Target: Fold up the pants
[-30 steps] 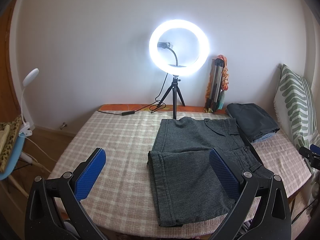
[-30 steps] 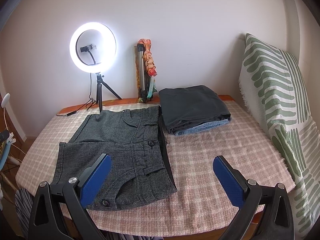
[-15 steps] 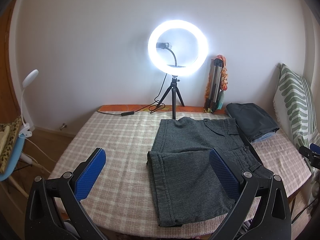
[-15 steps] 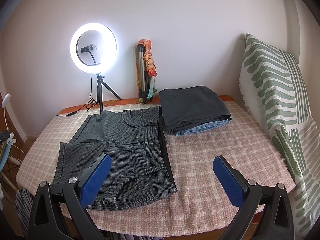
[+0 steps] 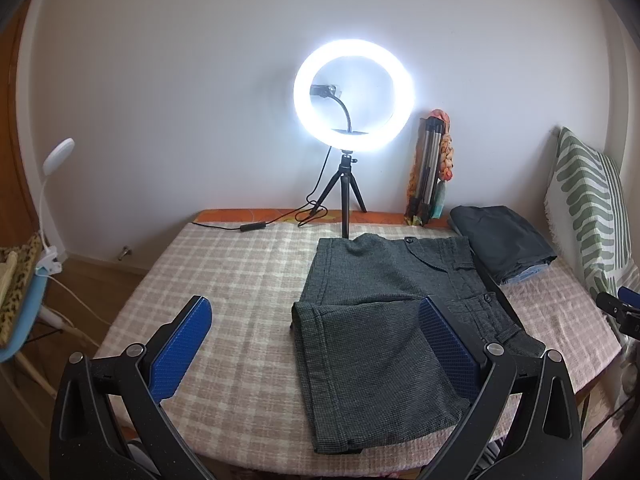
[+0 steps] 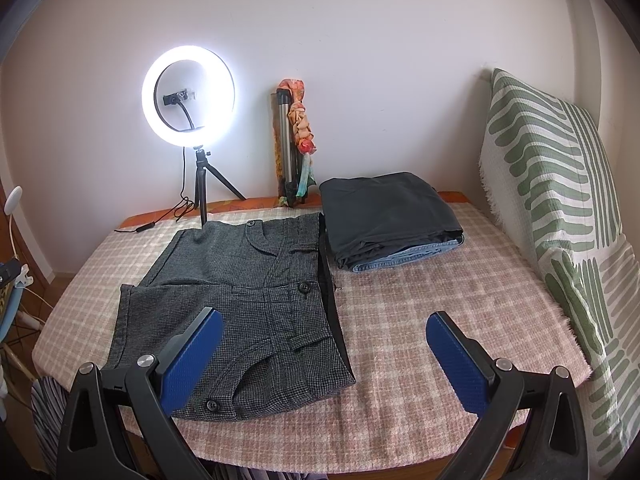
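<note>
Dark grey checked pants lie flat on the pink checked tablecloth, with the legs folded up over the seat. My left gripper hovers open over the near edge of the table, its right pad in front of the pants and its left pad over bare cloth. My right gripper is open too, above the near edge just right of the pants, with nothing between its blue pads.
A lit ring light on a tripod stands at the back, its cable trailing left. A folded tripod with a scarf leans on the wall. Folded dark clothes sit back right. A green-striped pillow flanks the right edge.
</note>
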Tool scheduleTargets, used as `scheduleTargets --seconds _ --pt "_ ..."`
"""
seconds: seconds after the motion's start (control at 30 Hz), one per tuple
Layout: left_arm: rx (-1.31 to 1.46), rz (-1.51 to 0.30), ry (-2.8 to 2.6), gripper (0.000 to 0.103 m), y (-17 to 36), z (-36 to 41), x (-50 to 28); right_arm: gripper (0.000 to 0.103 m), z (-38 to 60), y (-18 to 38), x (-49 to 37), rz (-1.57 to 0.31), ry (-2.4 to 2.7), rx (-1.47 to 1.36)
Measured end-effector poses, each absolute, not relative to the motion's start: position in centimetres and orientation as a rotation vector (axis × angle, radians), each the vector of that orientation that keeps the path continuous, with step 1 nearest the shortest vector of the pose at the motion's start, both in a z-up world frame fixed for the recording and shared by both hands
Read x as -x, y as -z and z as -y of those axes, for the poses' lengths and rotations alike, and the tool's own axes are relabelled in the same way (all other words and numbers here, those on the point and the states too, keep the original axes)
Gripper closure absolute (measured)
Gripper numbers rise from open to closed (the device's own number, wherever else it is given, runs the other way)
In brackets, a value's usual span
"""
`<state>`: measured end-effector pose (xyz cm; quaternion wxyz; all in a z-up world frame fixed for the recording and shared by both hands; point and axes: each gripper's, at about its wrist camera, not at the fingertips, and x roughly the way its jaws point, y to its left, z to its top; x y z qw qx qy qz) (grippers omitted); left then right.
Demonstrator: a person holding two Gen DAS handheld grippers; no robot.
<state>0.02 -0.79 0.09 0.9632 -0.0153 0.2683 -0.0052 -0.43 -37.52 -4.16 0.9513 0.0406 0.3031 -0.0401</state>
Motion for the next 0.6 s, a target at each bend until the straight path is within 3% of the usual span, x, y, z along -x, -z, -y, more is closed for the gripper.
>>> scheduleTargets --seconds 0.6 --pt "-0.028 -0.568 0.043 0.000 0.89 1.07 -0.57 0.002 37.38 4.29 0.12 -0.605 0.023 -0.065"
